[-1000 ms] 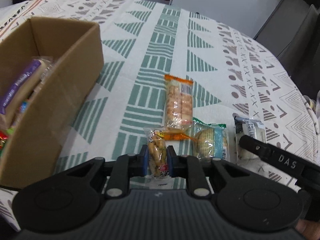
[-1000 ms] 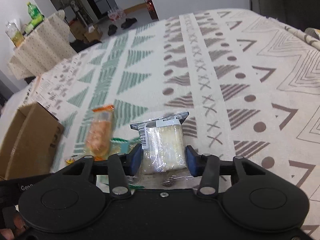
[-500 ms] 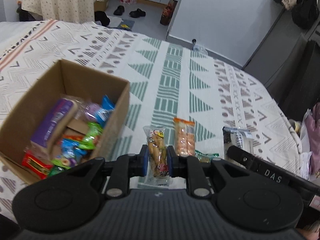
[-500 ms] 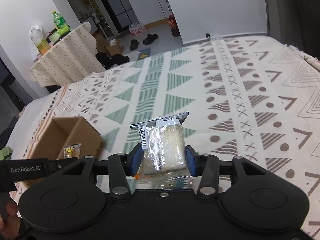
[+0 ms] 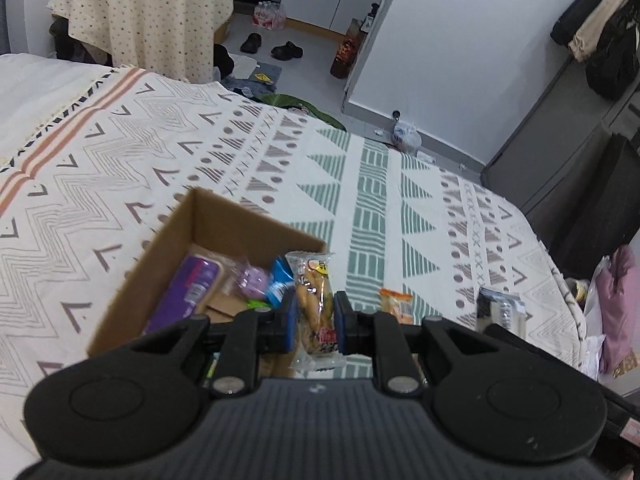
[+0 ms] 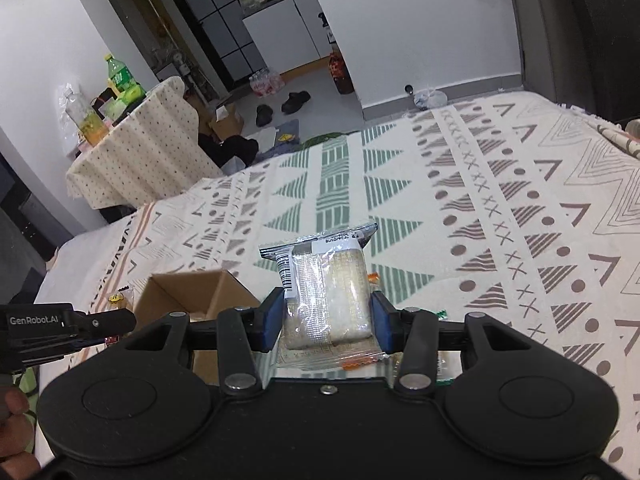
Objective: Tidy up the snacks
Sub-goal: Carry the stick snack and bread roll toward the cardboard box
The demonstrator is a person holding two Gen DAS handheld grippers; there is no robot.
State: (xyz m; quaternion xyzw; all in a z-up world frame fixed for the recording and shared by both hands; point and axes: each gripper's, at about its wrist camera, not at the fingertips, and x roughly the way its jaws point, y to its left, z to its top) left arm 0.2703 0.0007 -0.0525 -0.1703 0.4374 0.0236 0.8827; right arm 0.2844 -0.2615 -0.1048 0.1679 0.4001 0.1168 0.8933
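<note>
Two snack packets are up off the bed, one in each gripper. The left gripper (image 5: 315, 322) pinches a clear packet of golden twisted snacks (image 5: 314, 304) between its blue pads, held above the near right corner of the cardboard box (image 5: 132, 280). That packet stands lengthwise along the fingers, its crimped top with a yellow sticker pointing away from the camera. The right gripper (image 6: 327, 320) has its jaws closed on a clear-wrapped pale cake (image 6: 332, 292), also long axis forward, with the barcode end and black seal pointing away over the patterned bedspread (image 6: 500, 208).

Only the left wrist view looks down into the box: a purple bar (image 5: 184, 292), a lilac sweet (image 5: 252, 282) and a blue wrapper (image 5: 280, 284) lie inside. It also shows an orange-ended packet (image 5: 396, 306) on the cover just right of the gripper, and the pale cake off to the right. The right wrist view shows the box (image 6: 200, 292) from its side, contents hidden, with the left gripper's black body at the left edge carrying the yellow-stickered packet.
</note>
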